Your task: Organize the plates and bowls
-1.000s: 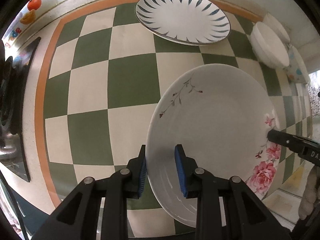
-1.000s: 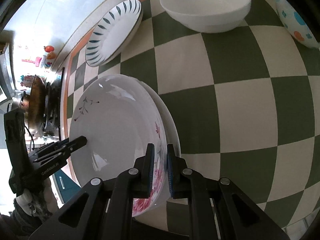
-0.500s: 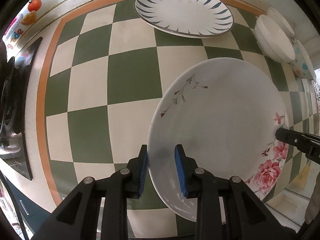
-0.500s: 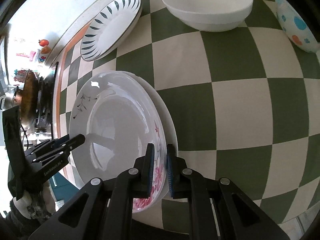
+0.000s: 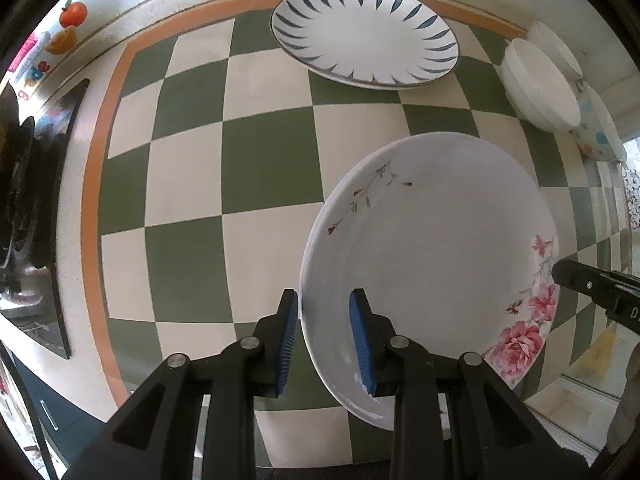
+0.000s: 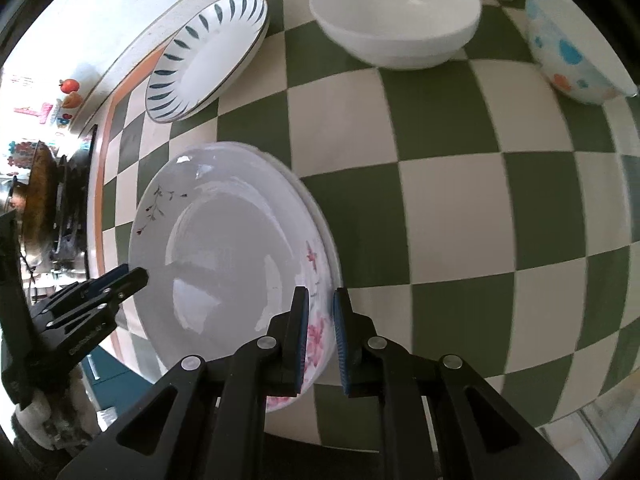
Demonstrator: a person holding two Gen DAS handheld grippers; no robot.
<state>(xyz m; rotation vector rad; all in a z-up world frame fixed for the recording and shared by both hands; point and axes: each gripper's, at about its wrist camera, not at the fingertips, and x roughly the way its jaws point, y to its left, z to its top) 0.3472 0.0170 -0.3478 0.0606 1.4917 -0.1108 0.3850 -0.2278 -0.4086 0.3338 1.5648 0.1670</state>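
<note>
A white plate with pink flowers is held at opposite rims by both grippers, low over the green-and-cream checked counter. My left gripper points straight down, its blue pads shut on the plain near rim. My right gripper clasps the flowered rim; its jaws are opening slightly, with the rim still between the pads. A plain white plate's rim shows just beneath the flowered plate. Each gripper's tip shows in the other's view: the right gripper, the left gripper.
A blue-leaf patterned plate lies at the back of the counter. A white bowl and a dotted bowl stand at the back right. A dark stove borders the left edge.
The flowered plate has shifted a little over the plain white plate, and the right gripper has tilted slightly. Both grippers keep hold of their rims.
</note>
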